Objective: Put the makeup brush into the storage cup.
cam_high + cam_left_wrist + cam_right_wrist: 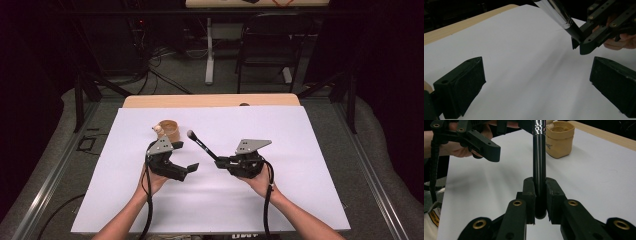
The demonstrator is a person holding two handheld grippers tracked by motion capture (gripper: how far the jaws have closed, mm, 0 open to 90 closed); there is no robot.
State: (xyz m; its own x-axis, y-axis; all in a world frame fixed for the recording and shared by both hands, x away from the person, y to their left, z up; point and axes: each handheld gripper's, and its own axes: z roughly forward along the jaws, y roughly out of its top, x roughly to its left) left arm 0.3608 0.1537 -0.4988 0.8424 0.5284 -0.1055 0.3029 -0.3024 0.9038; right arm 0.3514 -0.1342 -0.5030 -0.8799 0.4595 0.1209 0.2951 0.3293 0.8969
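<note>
Black brush [539,170] with chrome ferrule, clamped in right gripper [540,202]; left gripper [536,85] jaws apart

The brush [539,157] clamped in the right gripper [540,202] has a glossy black handle that turns to mirror-bright chrome metal toward its head, while the gripper's jaws look like matt black plastic with brass-coloured rivets and slightly rough, scuffed pads. At about eleven o'clock from the brush head in the high view, the small pouch [169,129] looks like matt tan kraft paper with a rolled rim. The table [210,100] shows a pale, smooth wood edge under a matt white sheet [300,150], and the left gripper [181,159] carries a dull grey metal plate above the same matt black plastic.
</note>
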